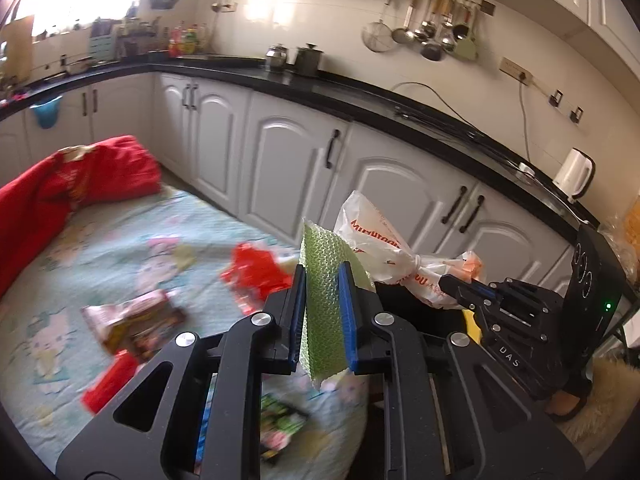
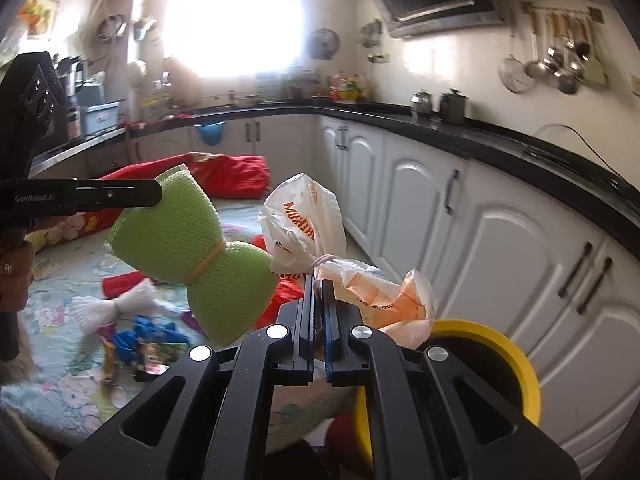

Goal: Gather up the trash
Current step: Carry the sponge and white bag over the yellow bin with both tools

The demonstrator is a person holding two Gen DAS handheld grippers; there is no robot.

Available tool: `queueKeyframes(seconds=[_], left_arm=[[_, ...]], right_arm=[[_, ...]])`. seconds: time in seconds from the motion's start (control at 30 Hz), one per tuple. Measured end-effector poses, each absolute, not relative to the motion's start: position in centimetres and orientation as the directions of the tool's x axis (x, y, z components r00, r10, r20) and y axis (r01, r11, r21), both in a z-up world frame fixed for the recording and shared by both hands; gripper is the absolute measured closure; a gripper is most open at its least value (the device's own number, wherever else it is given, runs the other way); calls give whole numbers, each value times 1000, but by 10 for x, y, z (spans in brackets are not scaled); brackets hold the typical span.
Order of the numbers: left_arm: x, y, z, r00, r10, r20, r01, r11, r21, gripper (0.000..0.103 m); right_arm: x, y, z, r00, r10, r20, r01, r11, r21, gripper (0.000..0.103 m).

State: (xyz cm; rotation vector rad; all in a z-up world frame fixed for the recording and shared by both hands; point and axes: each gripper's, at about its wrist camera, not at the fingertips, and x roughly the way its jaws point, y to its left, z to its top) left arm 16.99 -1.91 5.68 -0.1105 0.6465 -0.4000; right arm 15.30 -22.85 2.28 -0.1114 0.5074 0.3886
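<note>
My left gripper (image 1: 322, 284) was clamped on a green foam net (image 1: 325, 300), its blue pads pressed against both faces of the sheet; from the right wrist view that same net (image 2: 188, 256) showed as a bow shape cinched in the middle by a yellow band, held up in the air over the patterned mat (image 1: 132, 236); my right gripper (image 2: 319, 284) was pinched nearly flat on a white and orange plastic bag (image 2: 304, 224), gripping it close to its knotted neck; a yellow bin (image 2: 516, 364) sat just below and to the right of that bag; loose wrappers (image 1: 136, 320) and a red blanket (image 1: 80, 176) lay on the mat, beside the white cabinets (image 1: 288, 160).
</note>
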Motion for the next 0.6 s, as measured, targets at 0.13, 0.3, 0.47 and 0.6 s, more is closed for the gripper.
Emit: queueKeyframes(seconds=[0.13, 0.3, 0.47, 0.6], left_arm=[[182, -53, 54, 711, -416, -568, 366, 907, -206, 92], [197, -88, 41, 681, -436, -588, 407, 893, -191, 92], [208, -119, 28, 656, -445, -610, 440, 882, -171, 92], [218, -143, 15, 628, -457, -630, 461, 870, -172, 92]], right_arm=[[159, -262, 21, 822, 274, -500, -321, 947, -9, 99], [161, -298, 13, 832, 214, -512, -249, 968, 0, 99], [163, -330, 1, 836, 156, -526, -175, 984, 15, 100], [165, -349, -10, 832, 119, -541, -126, 992, 23, 100]])
